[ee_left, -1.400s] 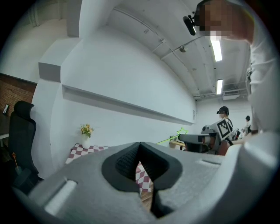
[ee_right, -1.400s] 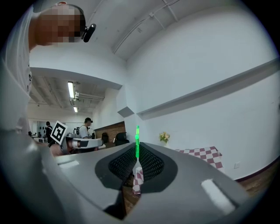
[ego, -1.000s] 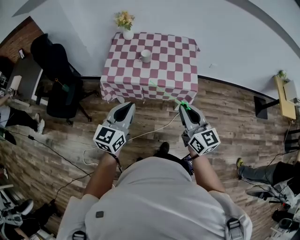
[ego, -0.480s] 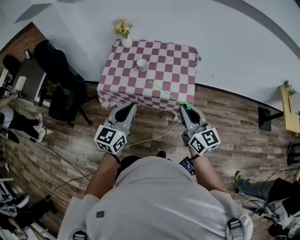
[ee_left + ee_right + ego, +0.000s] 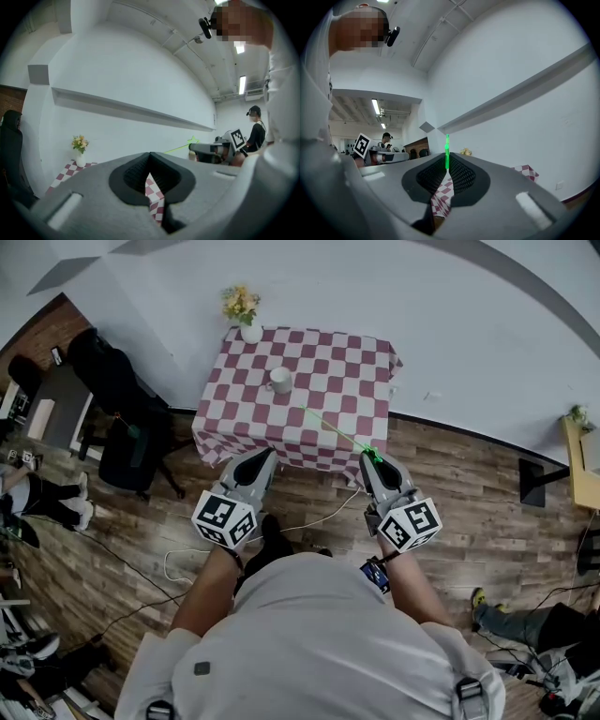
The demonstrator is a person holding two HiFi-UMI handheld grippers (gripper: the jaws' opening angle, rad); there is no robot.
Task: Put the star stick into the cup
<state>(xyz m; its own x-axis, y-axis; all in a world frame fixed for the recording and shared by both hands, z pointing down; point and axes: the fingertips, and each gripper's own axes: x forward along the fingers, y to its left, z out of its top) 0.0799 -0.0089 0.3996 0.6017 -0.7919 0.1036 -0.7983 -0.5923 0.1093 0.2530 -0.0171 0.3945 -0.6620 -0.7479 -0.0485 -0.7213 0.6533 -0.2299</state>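
R gripper [image 5: 373, 459] jaws pinched tight on the green handle end of the star stick [image 5: 337, 431]. The rod runs up-left over the table [image 5: 361, 381] edge, well short of the cup [image 5: 279, 381]. L gripper [image 5: 260, 461] jaws pressed together, nothing betw. them. Both are held out in front, forearms bent, tips aimed at the table. The star tip is clear only in the L gripper view. The R gripper view shows just the shaft end-on. Cup appears in head view only.

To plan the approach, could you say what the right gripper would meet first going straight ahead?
The right gripper seems higher than the checkered table, so likely the white wall behind it; height is unclear.
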